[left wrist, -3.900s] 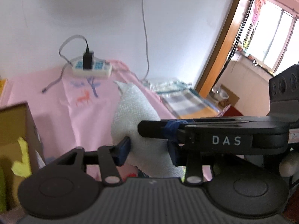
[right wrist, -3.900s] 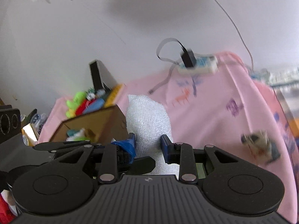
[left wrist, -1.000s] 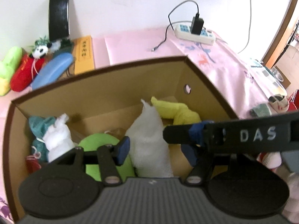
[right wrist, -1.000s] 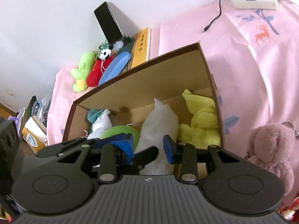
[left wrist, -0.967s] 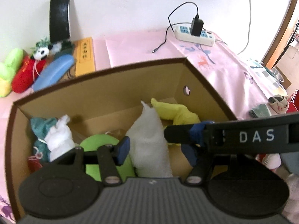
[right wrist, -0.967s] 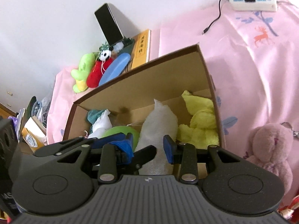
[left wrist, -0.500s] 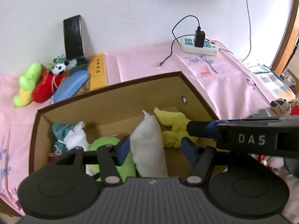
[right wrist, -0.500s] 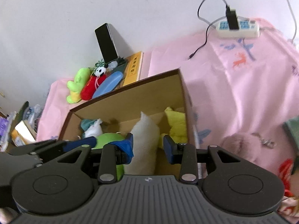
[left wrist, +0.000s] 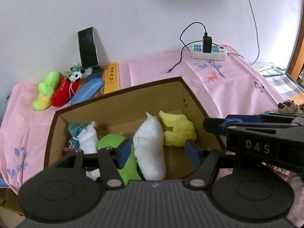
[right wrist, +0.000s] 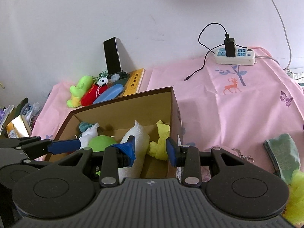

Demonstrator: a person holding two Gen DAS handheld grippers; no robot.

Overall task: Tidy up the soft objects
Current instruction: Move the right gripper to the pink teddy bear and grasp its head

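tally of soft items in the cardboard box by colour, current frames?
White: 2, the big towel roll and the small knotted cloth
Green: 1, the round plush
Yellow: 1, the knotted cloth
Teal: 1, the cloth in the corner, partly hidden
Total: 5 visible in the cardboard box; anything underneath can't be seen.
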